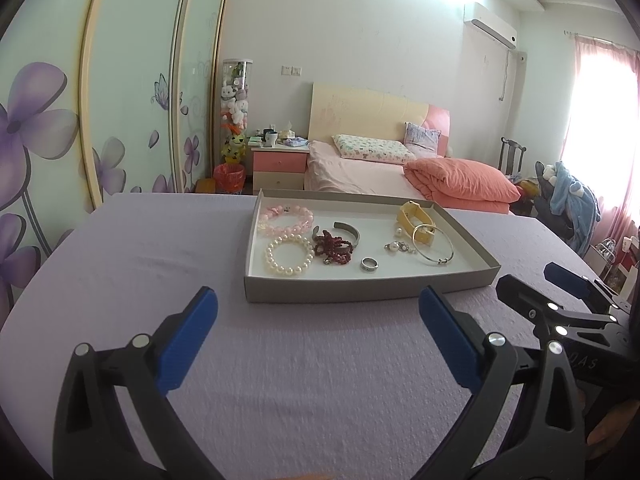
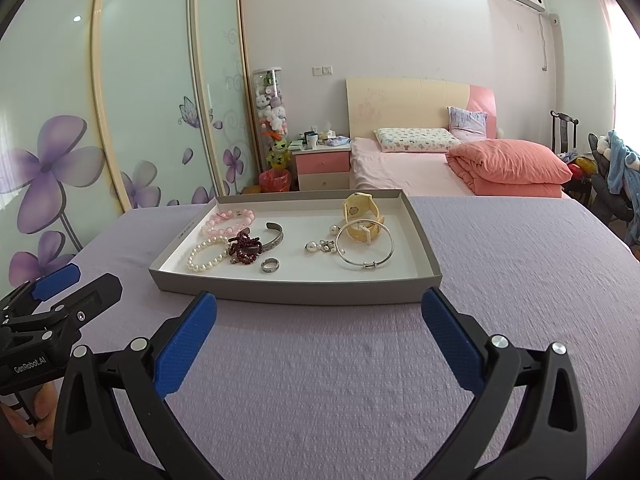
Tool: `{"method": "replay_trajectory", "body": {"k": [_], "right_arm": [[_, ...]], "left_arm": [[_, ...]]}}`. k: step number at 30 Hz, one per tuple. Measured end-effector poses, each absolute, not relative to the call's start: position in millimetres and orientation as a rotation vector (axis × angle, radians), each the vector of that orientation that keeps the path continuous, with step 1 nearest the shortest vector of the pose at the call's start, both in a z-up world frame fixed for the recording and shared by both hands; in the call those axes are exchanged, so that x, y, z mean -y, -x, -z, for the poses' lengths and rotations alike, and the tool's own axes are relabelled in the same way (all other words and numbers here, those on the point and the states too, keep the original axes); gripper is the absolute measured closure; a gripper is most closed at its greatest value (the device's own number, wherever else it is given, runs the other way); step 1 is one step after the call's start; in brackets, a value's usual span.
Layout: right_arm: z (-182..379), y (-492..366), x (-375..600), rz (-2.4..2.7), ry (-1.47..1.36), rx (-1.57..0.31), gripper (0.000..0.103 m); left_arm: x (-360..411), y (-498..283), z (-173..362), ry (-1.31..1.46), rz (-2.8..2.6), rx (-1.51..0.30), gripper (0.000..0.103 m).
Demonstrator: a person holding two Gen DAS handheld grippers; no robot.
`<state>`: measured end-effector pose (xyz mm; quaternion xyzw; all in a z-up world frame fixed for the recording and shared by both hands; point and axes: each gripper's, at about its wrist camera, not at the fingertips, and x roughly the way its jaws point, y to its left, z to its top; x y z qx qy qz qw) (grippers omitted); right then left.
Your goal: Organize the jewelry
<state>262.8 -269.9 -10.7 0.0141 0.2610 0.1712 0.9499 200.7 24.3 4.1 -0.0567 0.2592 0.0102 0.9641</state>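
- The left claw (image 1: 318,336) is seen nearest in its own camera, with its blue pads (image 1: 188,340) spread wide and nothing held between them.
- The right claw (image 2: 319,338) is likewise held wide and empty above the worktop (image 2: 320,380), which is covered by a lilac textured cloth.
- Each claw is also caught by the other camera: the right claw at the right edge of the left view, the left claw at the left edge of the right view.
- Just beyond both claws a shallow grey tray (image 2: 296,292) with a white inside is placed on the cloth, and all the jewelry is lying in it.
- Near the front wall of the tray a silver ring (image 2: 270,265) is found, apart from the other pieces.
- To its left a white pearl bracelet (image 2: 206,256) is laid, and a dark red bead bracelet (image 2: 245,249) is touching it.
- A thin silver bangle (image 2: 365,249) is lying on the right side, with pearl earrings (image 2: 320,245) just beside it.
- An open silver cuff (image 2: 276,236) is resting behind the red beads.
- A pink bead bracelet (image 2: 229,220) is placed at the far left of the tray.
- A yellow watch (image 2: 362,216) is seen at the far right, its strap overlapping the bangle.
- Well behind the worktop a bed (image 2: 420,168) with a folded salmon quilt (image 2: 512,168) is standing by the wall.
- A pink and white nightstand (image 2: 323,168) is set to the left of the bed.
- The left wall is taken by a wardrobe (image 2: 132,100) with purple flowers on its sliding doors.
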Motion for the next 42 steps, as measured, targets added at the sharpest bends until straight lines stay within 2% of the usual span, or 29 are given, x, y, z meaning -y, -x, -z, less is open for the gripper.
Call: {"method": "replay_trajectory", "body": {"k": [42], "right_arm": [[12.7, -261.9, 269.0, -0.348, -0.028, -0.533, 0.001]], "left_arm": [[-24.3, -203.7, -5.9, 0.116, -0.041, -0.527, 0.002]]}}
